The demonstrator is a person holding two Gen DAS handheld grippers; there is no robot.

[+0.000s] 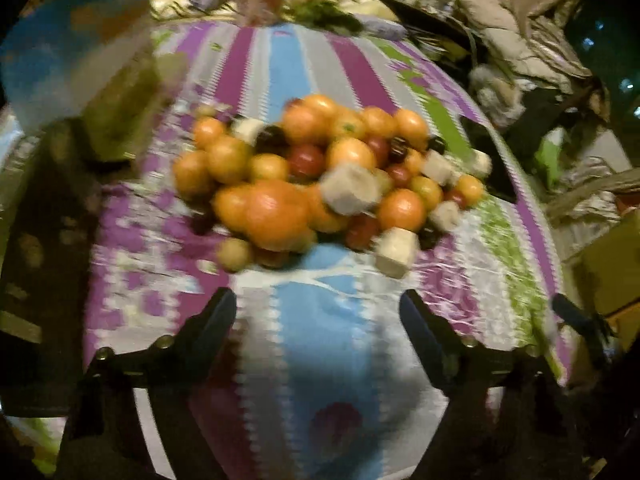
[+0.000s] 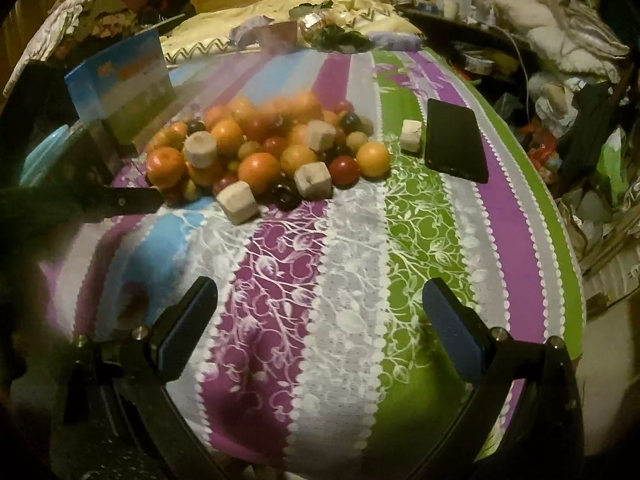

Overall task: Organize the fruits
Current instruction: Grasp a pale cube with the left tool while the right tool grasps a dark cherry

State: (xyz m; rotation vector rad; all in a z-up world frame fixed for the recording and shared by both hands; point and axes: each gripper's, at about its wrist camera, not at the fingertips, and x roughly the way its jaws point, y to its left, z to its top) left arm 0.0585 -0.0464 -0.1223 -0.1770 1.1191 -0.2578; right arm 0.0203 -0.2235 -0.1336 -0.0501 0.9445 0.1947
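A pile of fruits (image 1: 304, 176) lies on the striped cloth: oranges (image 1: 276, 216), small red and dark round fruits, and pale cut chunks (image 1: 396, 252). The left wrist view is blurred. My left gripper (image 1: 318, 308) hangs just short of the pile, open, with only cloth between its fingers. In the right wrist view the pile (image 2: 260, 148) sits further off at the upper left. My right gripper (image 2: 318, 292) is open over bare cloth. One finger (image 2: 128, 200) of my left gripper reaches in from the left, beside the pile. A single pale chunk (image 2: 411, 134) lies apart on the right.
A black phone (image 2: 456, 144) lies right of the pile. A blue and green box (image 2: 120, 84) stands at its left, with a light blue rim (image 2: 44, 148) beside it. Bedding and clutter lie beyond the cloth, and heaped things crowd the right side.
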